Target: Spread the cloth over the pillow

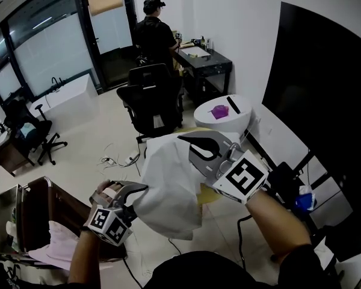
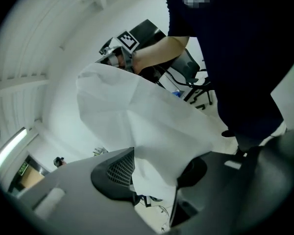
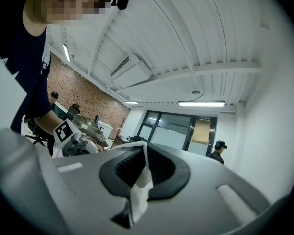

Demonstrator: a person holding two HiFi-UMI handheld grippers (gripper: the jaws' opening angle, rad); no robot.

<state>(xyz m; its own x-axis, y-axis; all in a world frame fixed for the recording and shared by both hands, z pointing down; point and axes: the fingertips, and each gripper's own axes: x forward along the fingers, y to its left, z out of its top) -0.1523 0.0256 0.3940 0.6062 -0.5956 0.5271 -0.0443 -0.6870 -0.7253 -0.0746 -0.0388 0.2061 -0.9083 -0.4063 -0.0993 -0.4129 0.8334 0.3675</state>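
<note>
A white cloth hangs in the air between my two grippers, in front of my body. My right gripper is shut on its upper edge; in the right gripper view a strip of cloth is pinched between the closed jaws. My left gripper is at the cloth's lower left corner. In the left gripper view its jaws stand apart, with the cloth draped loosely through the gap. A pale yellow pillow shows just below the cloth, mostly hidden by it.
A round white table with a purple object stands behind the cloth. A black office chair and a person at a desk are further back. A brown seat with pink fabric is at lower left. Cables lie on the floor.
</note>
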